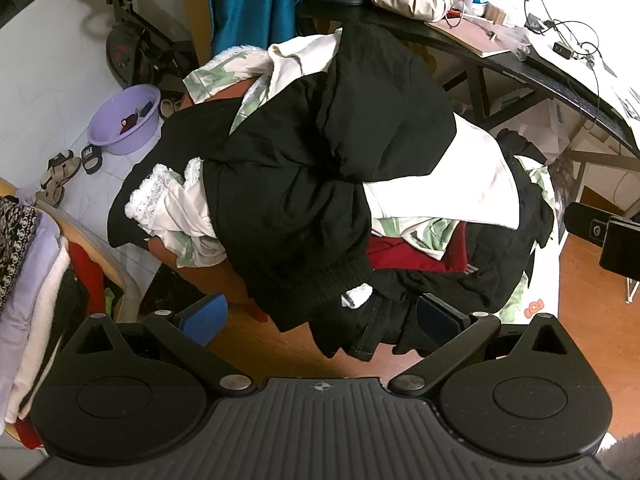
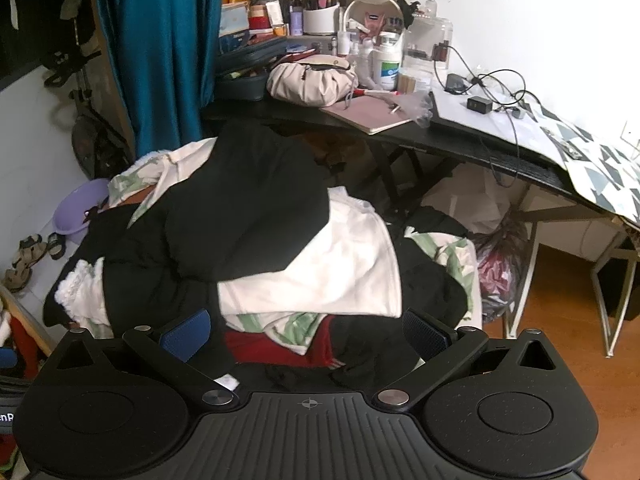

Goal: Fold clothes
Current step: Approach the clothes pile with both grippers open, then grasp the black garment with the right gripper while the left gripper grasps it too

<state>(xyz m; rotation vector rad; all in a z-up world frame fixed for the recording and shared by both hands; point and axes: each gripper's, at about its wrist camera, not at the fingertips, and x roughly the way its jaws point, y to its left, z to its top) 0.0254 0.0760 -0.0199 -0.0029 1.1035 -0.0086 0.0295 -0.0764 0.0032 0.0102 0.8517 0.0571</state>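
Left wrist: left gripper (image 1: 320, 316) spread before clothes pile (image 1: 312, 184); right gripper (image 2: 306, 334) likewise.

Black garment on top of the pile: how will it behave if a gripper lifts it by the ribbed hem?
The black garment looks floppy: it drapes in soft folds over the pile, so it would likely sag and hang. It seems bulky, probably heavier than the white garment beside it. It overlaps that and the white lace-trimmed piece, so lifting may drag them.
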